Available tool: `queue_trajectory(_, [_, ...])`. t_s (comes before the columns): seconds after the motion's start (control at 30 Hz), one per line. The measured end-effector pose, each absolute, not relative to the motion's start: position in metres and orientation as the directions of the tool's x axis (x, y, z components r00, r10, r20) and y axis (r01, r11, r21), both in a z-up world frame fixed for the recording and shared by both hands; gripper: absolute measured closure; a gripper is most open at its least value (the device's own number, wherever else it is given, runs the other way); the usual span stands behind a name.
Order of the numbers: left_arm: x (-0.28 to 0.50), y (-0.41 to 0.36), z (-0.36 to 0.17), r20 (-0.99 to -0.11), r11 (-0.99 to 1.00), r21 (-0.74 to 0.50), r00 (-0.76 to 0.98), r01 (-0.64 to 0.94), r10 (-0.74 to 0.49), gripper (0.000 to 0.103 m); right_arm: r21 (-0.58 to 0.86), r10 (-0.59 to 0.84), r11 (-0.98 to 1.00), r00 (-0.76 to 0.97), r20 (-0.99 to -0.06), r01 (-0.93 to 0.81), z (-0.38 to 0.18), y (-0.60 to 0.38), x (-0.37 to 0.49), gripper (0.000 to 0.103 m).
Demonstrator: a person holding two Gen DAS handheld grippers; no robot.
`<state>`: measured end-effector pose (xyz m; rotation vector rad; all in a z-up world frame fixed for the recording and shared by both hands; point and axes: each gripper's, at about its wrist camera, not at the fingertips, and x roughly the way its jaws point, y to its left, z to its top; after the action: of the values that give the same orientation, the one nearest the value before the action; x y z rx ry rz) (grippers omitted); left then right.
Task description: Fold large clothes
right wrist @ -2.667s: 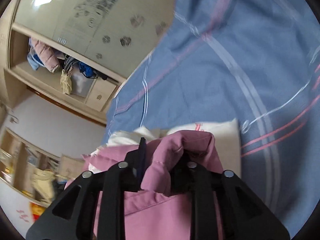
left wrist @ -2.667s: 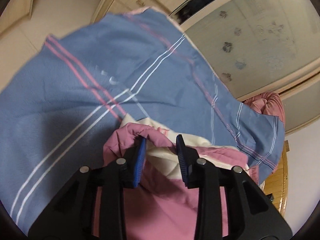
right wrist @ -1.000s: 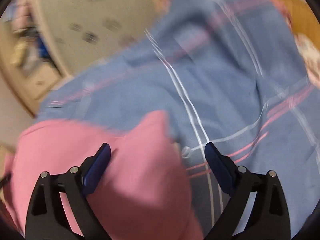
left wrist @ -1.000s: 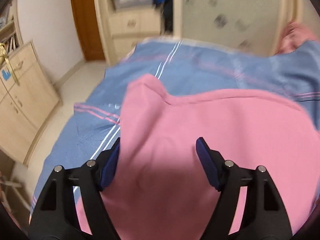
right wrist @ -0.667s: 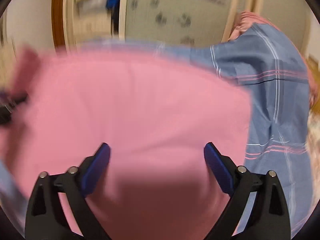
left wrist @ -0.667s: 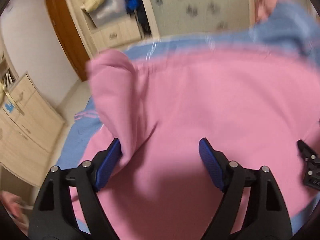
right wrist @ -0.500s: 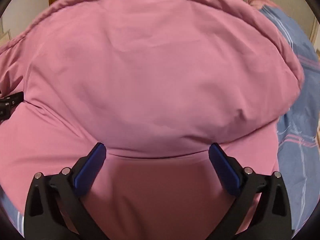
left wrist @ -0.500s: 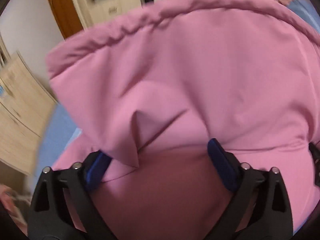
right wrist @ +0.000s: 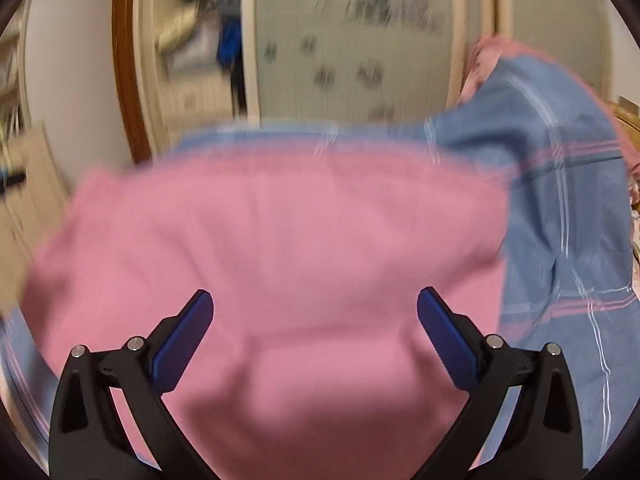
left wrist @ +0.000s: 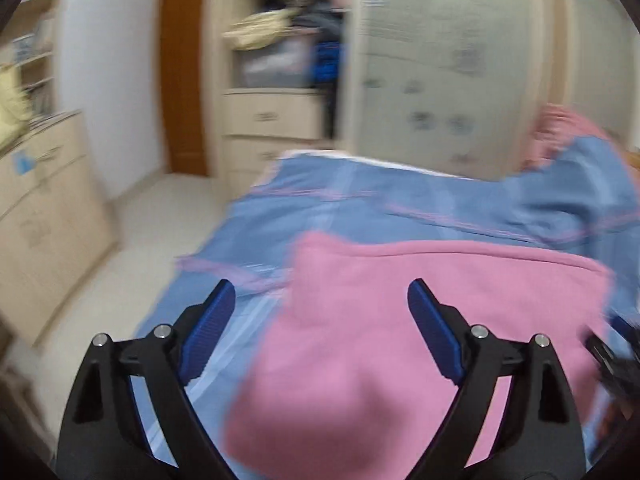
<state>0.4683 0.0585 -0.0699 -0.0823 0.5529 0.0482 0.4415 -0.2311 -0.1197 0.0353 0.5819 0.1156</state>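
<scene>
A large pink garment (left wrist: 420, 320) lies spread on the blue striped bedsheet (left wrist: 360, 204); it also fills the right wrist view (right wrist: 280, 248). My left gripper (left wrist: 316, 320) is open and empty above the garment's left edge. My right gripper (right wrist: 316, 328) is open and empty above the garment's middle. Both views are motion blurred. Part of the right gripper shows at the right edge of the left wrist view (left wrist: 616, 364).
A wardrobe with a frosted door (left wrist: 440, 72) and open shelves of clothes (left wrist: 288, 44) stands beyond the bed. Drawers (left wrist: 40, 208) stand at the left across a light floor (left wrist: 132, 256). A raised fold of blue sheet (right wrist: 560, 184) is at the right.
Both grippers let go of the pink garment and opened wide. They have pulled back and up from it, so the garment now lies flat on the bed.
</scene>
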Motion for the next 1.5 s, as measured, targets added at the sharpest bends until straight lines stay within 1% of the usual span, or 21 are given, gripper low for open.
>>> queue_trajectory(0.07, [0.486, 0.019, -0.076, -0.543, 0.999, -0.027, 0.839, 0.028, -0.038, 0.021, 0.098, 0.147, 0.989, 0.822, -0.550, -0.111, -0.114, -0.227, 0.462, 0.001])
queue_trajectory(0.13, [0.518, -0.030, -0.099, -0.582, 0.995, 0.071, 0.813, 0.077, -0.021, 0.026, 0.091, 0.146, 0.989, 0.819, -0.555, -0.114, -0.121, -0.212, 0.493, 0.001])
queue_trajectory(0.17, [0.540, -0.050, -0.117, -0.619, 0.990, 0.104, 0.785, 0.090, -0.006, 0.027, 0.046, 0.110, 0.994, 0.827, -0.552, -0.101, -0.127, -0.210, 0.504, 0.001])
queue_trajectory(0.23, [0.579, -0.074, -0.150, -0.674, 0.981, 0.172, 0.737, 0.090, 0.050, 0.032, -0.183, -0.064, 0.982, 0.816, -0.574, -0.051, -0.164, -0.203, 0.538, 0.001])
queue_trajectory(0.27, [0.594, -0.079, -0.170, -0.686, 0.968, 0.238, 0.718, 0.075, 0.113, 0.026, -0.203, -0.071, 0.977, 0.797, -0.600, -0.066, -0.178, -0.209, 0.553, 0.001])
queue_trajectory(0.3, [0.616, -0.075, -0.195, -0.708, 0.960, 0.268, 0.692, 0.078, 0.141, 0.018, -0.118, -0.021, 0.990, 0.769, -0.639, -0.072, -0.195, -0.224, 0.561, 0.001])
queue_trajectory(0.33, [0.628, -0.062, -0.211, -0.732, 0.976, 0.200, 0.675, 0.082, 0.093, 0.003, -0.049, 0.024, 0.996, 0.761, -0.648, -0.073, -0.199, -0.236, 0.569, 0.001])
queue_trajectory(0.4, [0.628, -0.034, -0.218, -0.730, 0.996, 0.042, 0.683, 0.076, -0.022, 0.002, 0.053, 0.098, 0.995, 0.758, -0.644, -0.083, -0.199, -0.254, 0.573, 0.001])
queue_trajectory(0.53, [0.631, -0.016, -0.225, -0.697, 0.994, 0.089, 0.717, 0.067, 0.014, 0.002, 0.138, 0.147, 0.987, 0.760, -0.633, -0.077, -0.204, -0.288, 0.577, 0.001])
queue_trajectory(0.67, [0.641, 0.050, -0.227, -0.702, 0.980, 0.049, 0.692, -0.193, 0.171, 0.002, 0.278, 0.183, 0.961, 0.760, -0.623, -0.004, -0.219, -0.327, 0.573, 0.001])
queue_trajectory(0.77, [0.639, 0.069, -0.238, -0.731, 0.975, -0.006, 0.666, -0.223, 0.148, 0.002, 0.219, 0.114, 0.975, 0.771, -0.626, 0.033, -0.224, -0.315, 0.567, 0.001])
queue_trajectory(0.87, [0.638, 0.048, -0.239, -0.692, 0.963, 0.112, 0.676, -0.247, 0.254, 0.002, 0.127, 0.024, 0.989, 0.780, -0.625, 0.071, -0.228, -0.305, 0.575, 0.001])
queue_trajectory(1.0, [0.621, 0.048, -0.227, -0.639, 0.938, 0.165, 0.691, -0.306, 0.338, 0.002, 0.082, -0.026, 0.992, 0.777, -0.629, 0.100, -0.229, -0.306, 0.569, 0.001])
queue_trajectory(1.07, [0.585, 0.051, -0.201, -0.556, 0.915, 0.122, 0.737, -0.384, 0.384, 0.007, 0.070, -0.050, 0.990, 0.782, -0.622, 0.120, -0.224, -0.307, 0.556, 0.001])
queue_trajectory(1.1, [0.554, 0.049, -0.183, -0.499, 0.929, 0.027, 0.800, -0.369, 0.332, 0.006, 0.085, -0.047, 0.989, 0.798, -0.601, 0.122, -0.220, -0.308, 0.545, 0.001])
queue_trajectory(1.17, [0.503, 0.039, -0.153, -0.395, 0.959, -0.111, 0.897, -0.260, 0.197, 0.002, 0.141, -0.097, 0.973, 0.879, -0.467, 0.182, -0.204, -0.310, 0.504, 0.001])
queue_trajectory(1.2, [0.478, 0.025, -0.141, -0.349, 0.968, -0.125, 0.923, -0.216, 0.161, 0.002, 0.218, -0.111, 0.955, 0.926, -0.361, 0.200, -0.194, -0.306, 0.471, 0.001])
queue_trajectory(1.27, [0.454, -0.008, -0.134, -0.345, 0.987, -0.082, 0.933, -0.142, 0.106, 0.002, 0.370, 0.021, 0.924, 0.956, -0.292, 0.093, -0.183, -0.293, 0.436, 0.001])
queue_trajectory(1.33, [0.447, -0.033, -0.139, -0.377, 0.997, -0.058, 0.926, -0.060, 0.033, 0.002, 0.356, 0.109, 0.934, 0.933, -0.343, 0.022, -0.178, -0.271, 0.431, 0.001])
queue_trajectory(1.43, [0.455, -0.065, -0.160, -0.449, 1.000, 0.004, 0.894, 0.000, 0.001, 0.002, 0.145, 0.026, 0.989, 0.911, -0.412, 0.037, -0.179, -0.238, 0.439, 0.001])
queue_trajectory(1.5, [0.483, -0.084, -0.192, -0.560, 0.997, 0.072, 0.829, 0.037, 0.010, 0.002, 0.060, 0.004, 0.997, 0.817, -0.576, 0.037, -0.214, -0.227, 0.472, 0.001])
